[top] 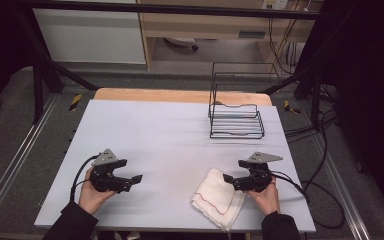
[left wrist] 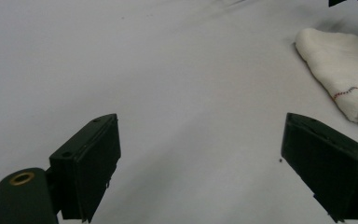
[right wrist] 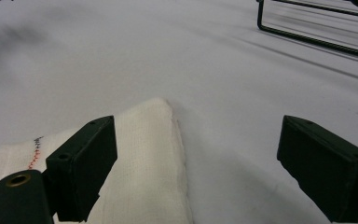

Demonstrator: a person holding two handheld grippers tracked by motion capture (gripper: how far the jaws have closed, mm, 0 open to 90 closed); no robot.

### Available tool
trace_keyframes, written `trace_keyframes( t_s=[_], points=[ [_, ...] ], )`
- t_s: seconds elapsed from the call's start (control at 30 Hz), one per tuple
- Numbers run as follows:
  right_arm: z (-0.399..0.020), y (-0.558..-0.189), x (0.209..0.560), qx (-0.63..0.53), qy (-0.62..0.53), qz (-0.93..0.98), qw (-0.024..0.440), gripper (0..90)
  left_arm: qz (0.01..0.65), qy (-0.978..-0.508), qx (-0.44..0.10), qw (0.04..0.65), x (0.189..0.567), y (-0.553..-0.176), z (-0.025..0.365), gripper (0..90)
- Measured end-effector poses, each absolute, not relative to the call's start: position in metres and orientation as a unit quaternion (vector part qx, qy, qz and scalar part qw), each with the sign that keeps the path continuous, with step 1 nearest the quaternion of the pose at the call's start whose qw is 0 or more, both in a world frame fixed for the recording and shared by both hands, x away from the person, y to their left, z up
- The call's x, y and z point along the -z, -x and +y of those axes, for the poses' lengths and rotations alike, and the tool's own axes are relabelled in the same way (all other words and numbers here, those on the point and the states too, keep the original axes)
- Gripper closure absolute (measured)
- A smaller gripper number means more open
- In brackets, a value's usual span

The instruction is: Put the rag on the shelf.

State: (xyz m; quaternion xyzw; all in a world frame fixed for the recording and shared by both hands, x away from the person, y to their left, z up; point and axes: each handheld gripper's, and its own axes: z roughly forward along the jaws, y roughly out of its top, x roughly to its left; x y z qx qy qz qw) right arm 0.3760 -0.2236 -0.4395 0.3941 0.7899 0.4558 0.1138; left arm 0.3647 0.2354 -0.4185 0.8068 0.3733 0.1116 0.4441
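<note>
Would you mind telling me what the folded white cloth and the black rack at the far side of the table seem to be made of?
The folded white cloth looks like soft woven cotton, matte: a fine weave and a red stitched line show in the right gripper view. The black wire rack appears to be thin metal rod with a dark, slightly glossy coating, though plastic coating cannot be excluded.

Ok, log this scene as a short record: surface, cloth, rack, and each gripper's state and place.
surface: table under a pale sheet
cloth: folded white cloth with a red stitched line, lying flat near the front edge, right of centre
rack: black wire rack, far right part of the table, nothing in it
left gripper: jaws open, nothing between them, over bare sheet, apart from the cloth
right gripper: jaws open, at the cloth's right edge, one jaw above the cloth, not gripping it
</note>
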Motion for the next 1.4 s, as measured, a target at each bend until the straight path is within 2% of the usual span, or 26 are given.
trace_keyframes(
  t_s=[0.13, 0.47, 0.5, 0.6, 0.67, 0.8, 1.2, 1.4],
  points=[
    [-0.214, -0.379, 0.441, -0.448, -0.387, 0.798, 0.117, 17.4, 0.371, -0.809, -0.101, 0.444, 0.419, -0.362, 0.22, 15.2],
    [-0.194, -0.39, 0.446, -0.427, -0.377, 0.815, 0.105, 30.2, 0.342, -0.828, -0.065, 0.438, 0.421, -0.355, 0.155, 26.7],
    [-0.192, -0.392, 0.447, -0.428, -0.375, 0.816, 0.102, 35.3, 0.339, -0.832, -0.061, 0.436, 0.421, -0.355, 0.149, 28.2],
    [-0.191, -0.394, 0.447, -0.427, -0.373, 0.818, 0.1, 39.0, 0.333, -0.838, -0.059, 0.428, 0.421, -0.353, 0.13, 31.0],
    [-0.188, -0.395, 0.448, -0.42, -0.37, 0.823, 0.098, 45.8, 0.329, -0.842, -0.039, 0.425, 0.422, -0.352, 0.113, 38.9],
    [-0.187, -0.396, 0.451, -0.412, -0.366, 0.83, 0.09, 52.4, 0.321, -0.851, -0.024, 0.416, 0.425, -0.349, 0.092, 42.6],
    [-0.184, -0.395, 0.455, -0.408, -0.372, 0.831, 0.061, 64.7, 0.328, -0.865, -0.001, 0.381, 0.443, -0.341, 0.058, 64.6],
    [-0.184, -0.395, 0.455, -0.411, -0.37, 0.831, 0.051, 70.2, 0.338, -0.862, 0.005, 0.379, 0.448, -0.339, 0.056, 67.1]
  ],
)
